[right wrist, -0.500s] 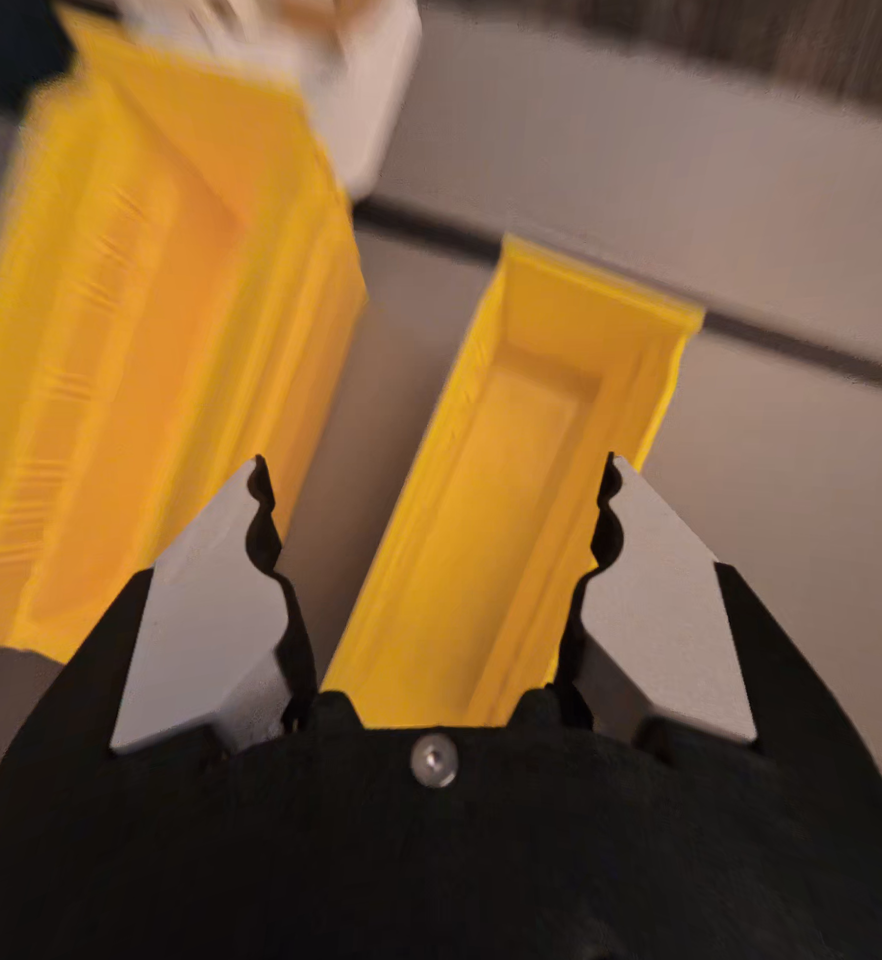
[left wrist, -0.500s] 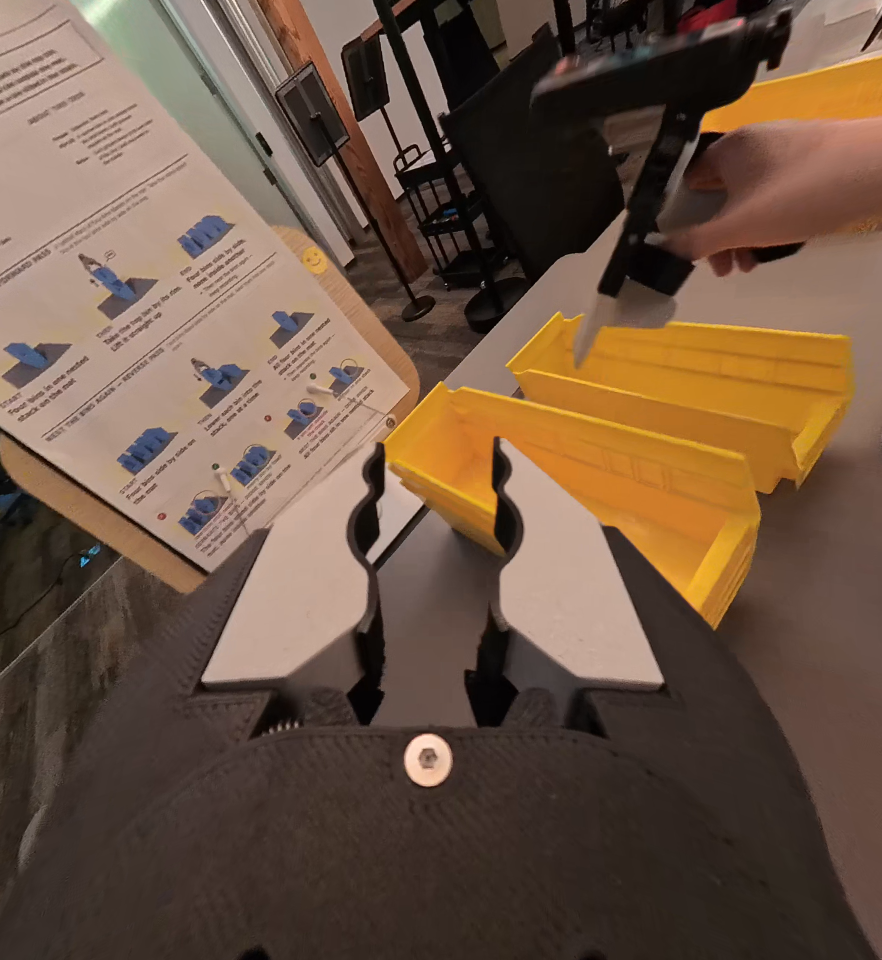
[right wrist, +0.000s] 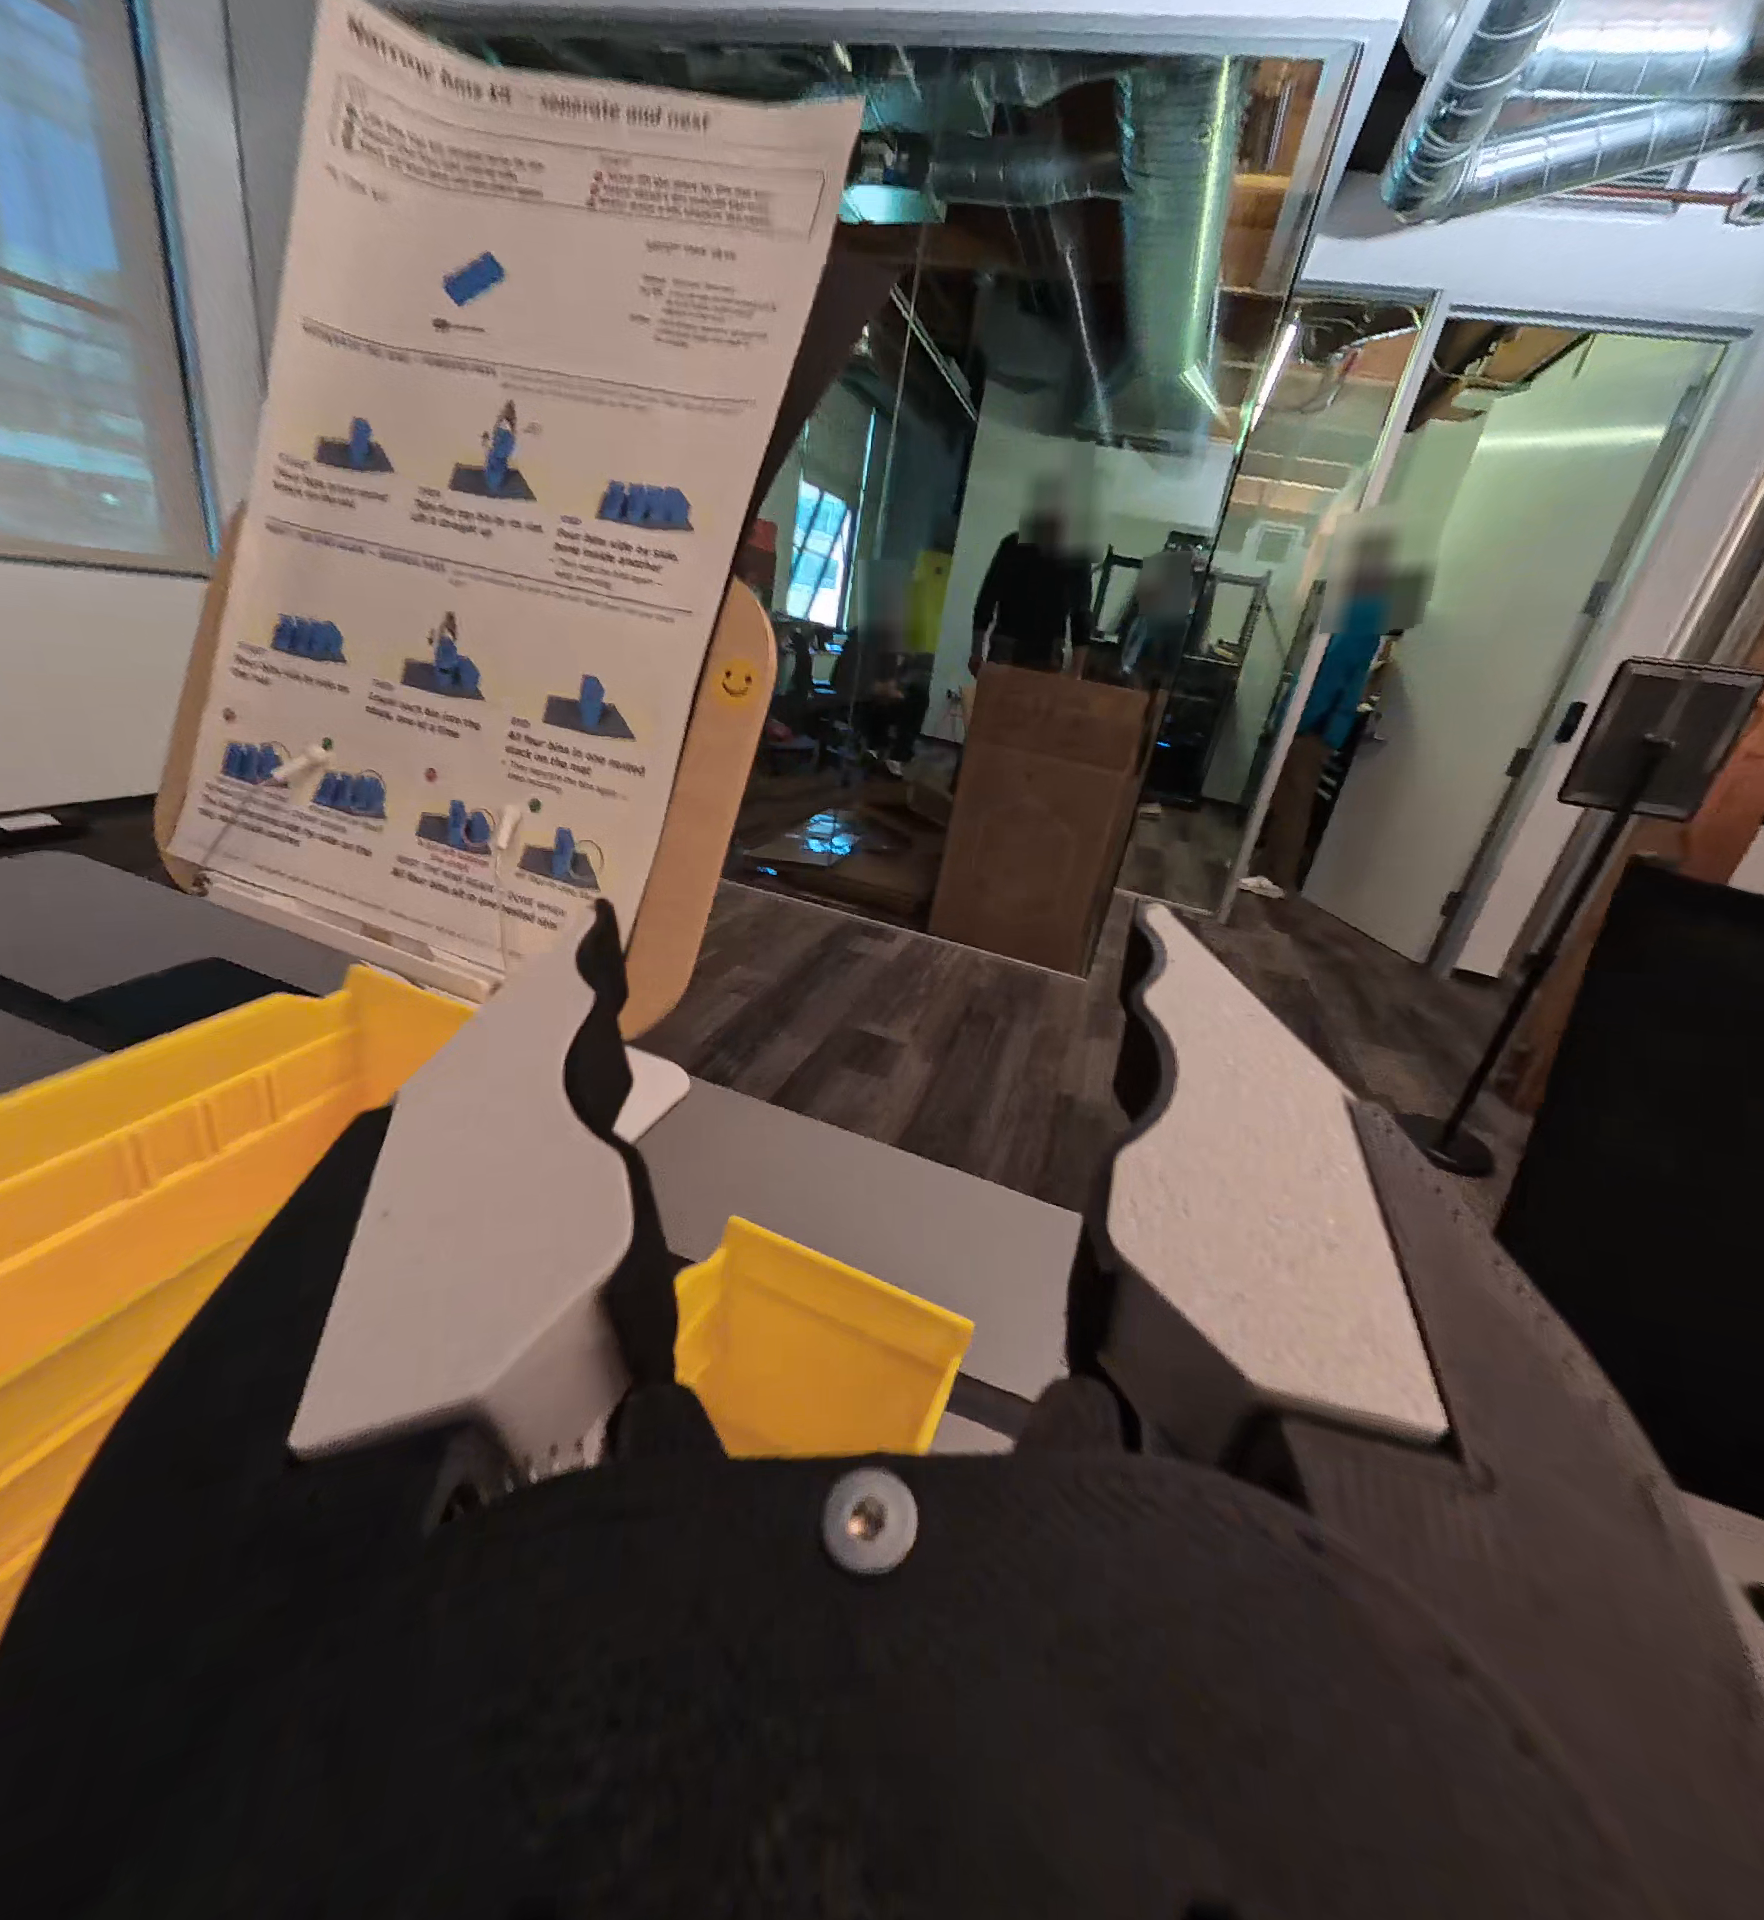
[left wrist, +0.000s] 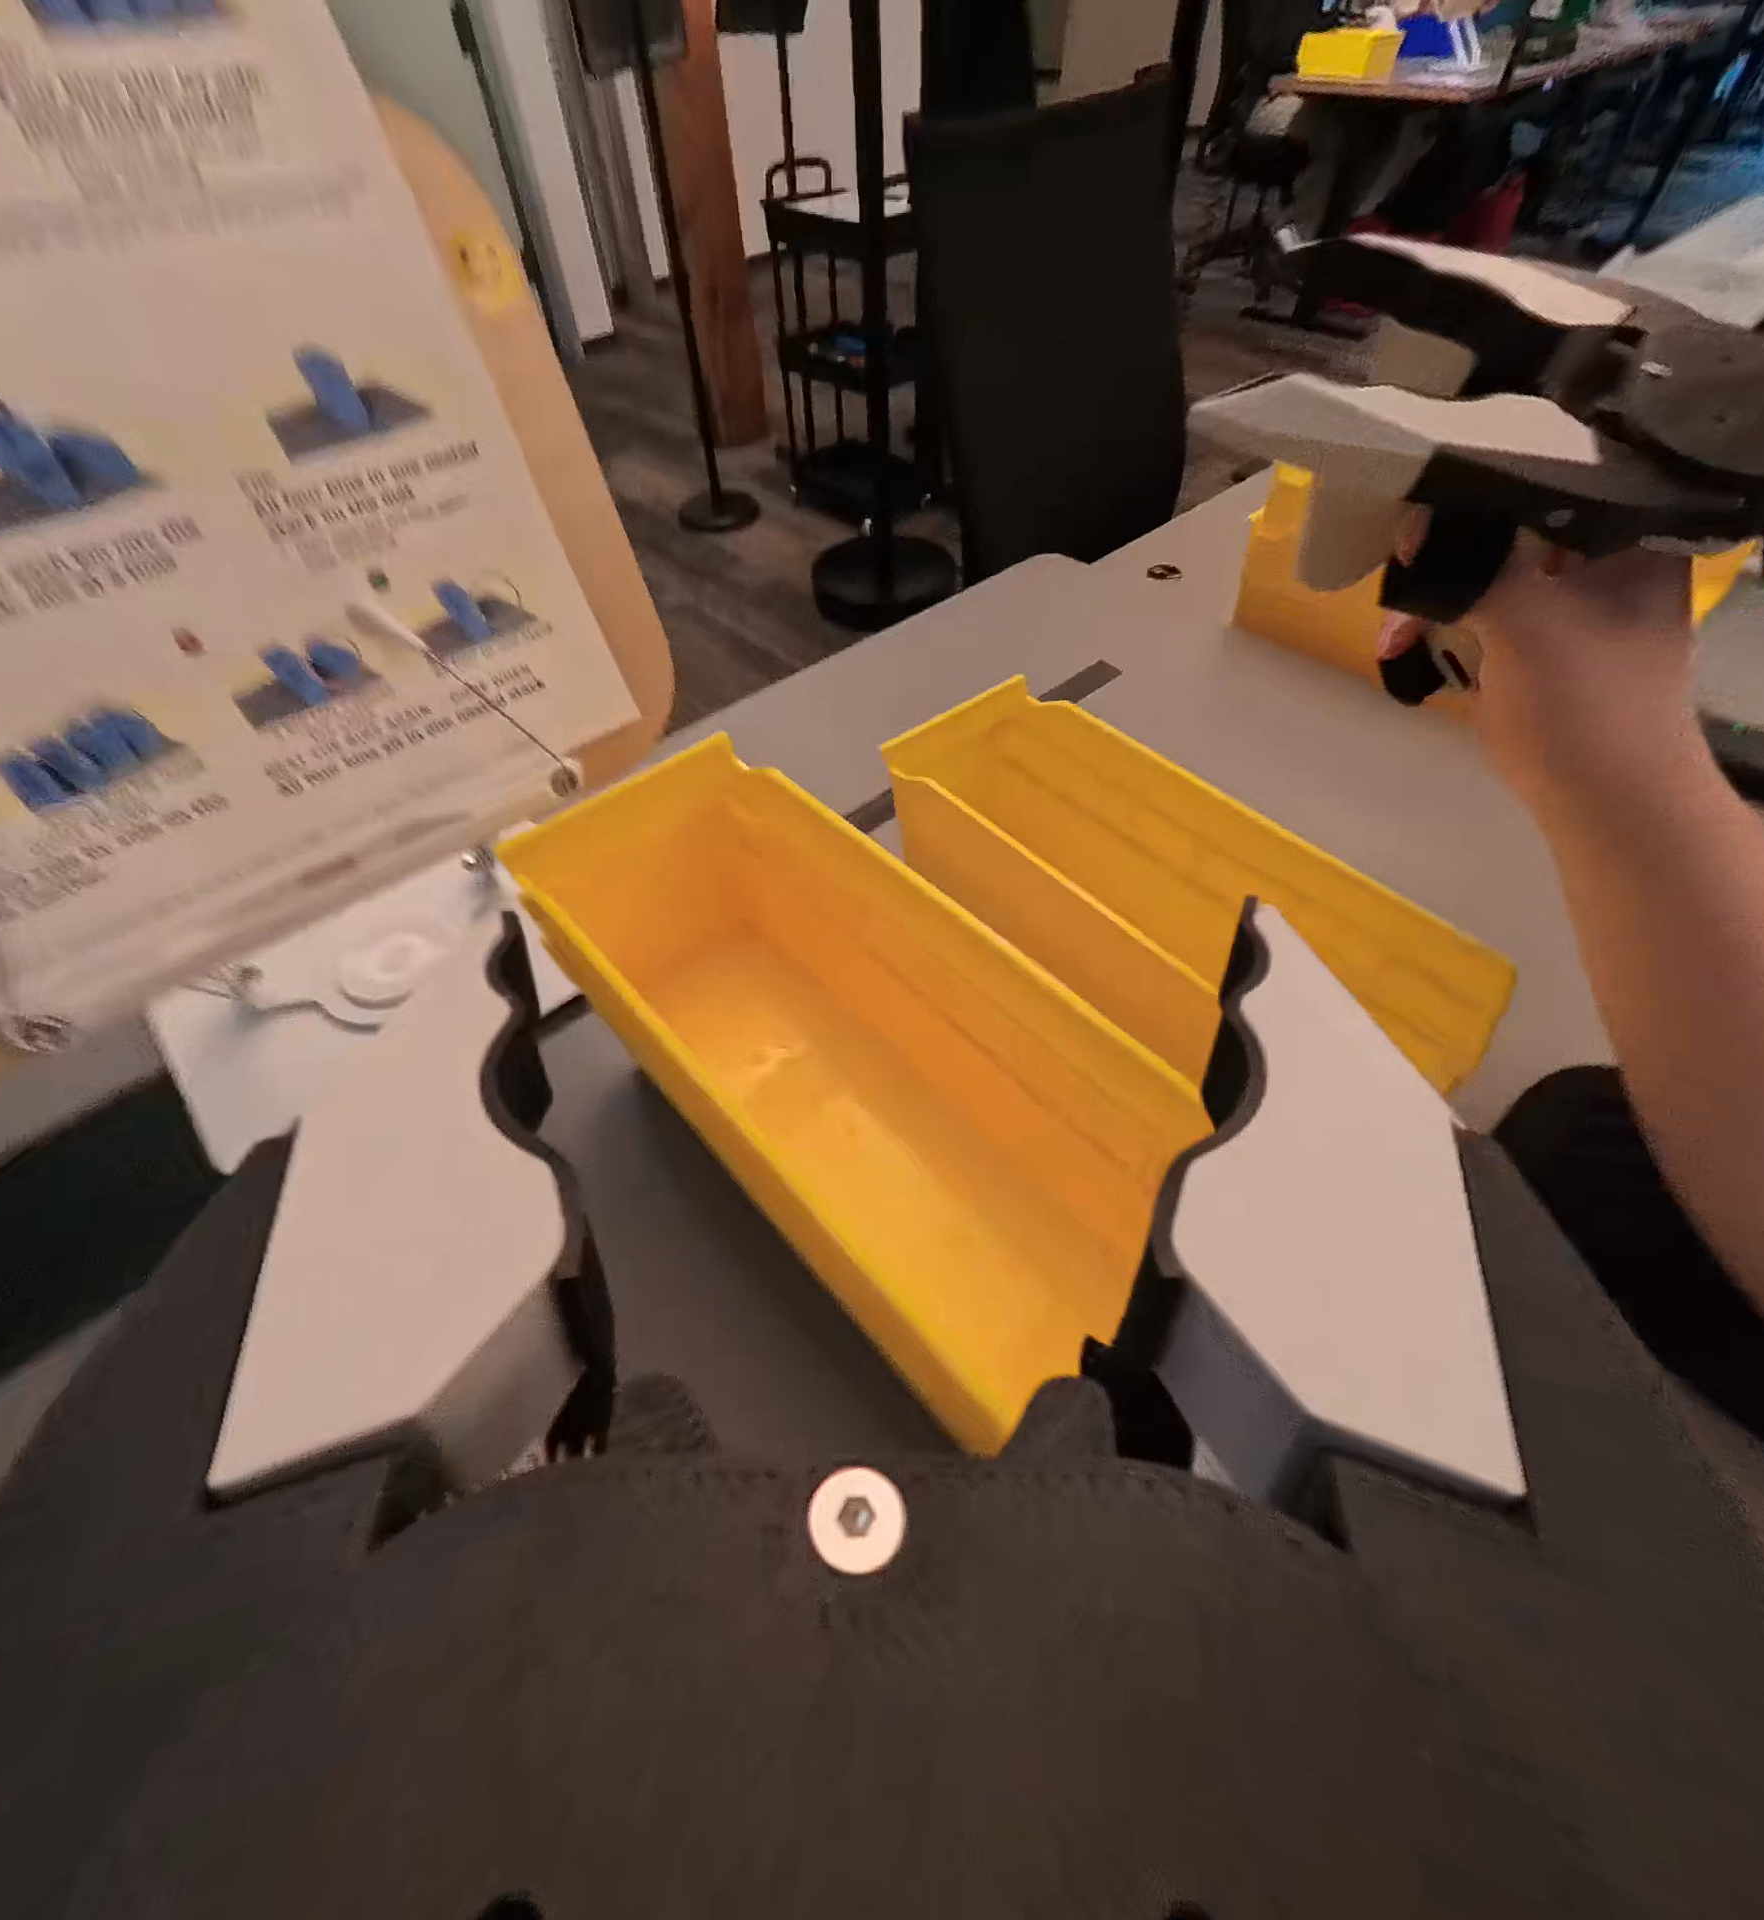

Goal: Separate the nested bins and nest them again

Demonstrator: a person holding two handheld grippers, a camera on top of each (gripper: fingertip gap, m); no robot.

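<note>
Left tongs (left wrist: 873, 925) spread wide, low over nearest yellow bin (left wrist: 857, 1060) on grey surface (left wrist: 1273, 707), pads clear of its walls. Second bin (left wrist: 1200, 894) just beside, apart. Right tongs (left wrist: 1262, 343) raised level in a hand (left wrist: 1543, 665), spread, bare. Third bin (left wrist: 1304, 613) partly hidden behind that hand. Instruction sheet (left wrist: 182, 468) blurred, crowding the near-left edge.

- Your left gripper (left wrist: 873, 997) filled the lower frame, jaws spread wide, gripping nothing.
- Your right gripper (left wrist: 1262, 343) hung at the upper right, jaws apart, your right hand (left wrist: 1574, 665) around its handle.
</note>
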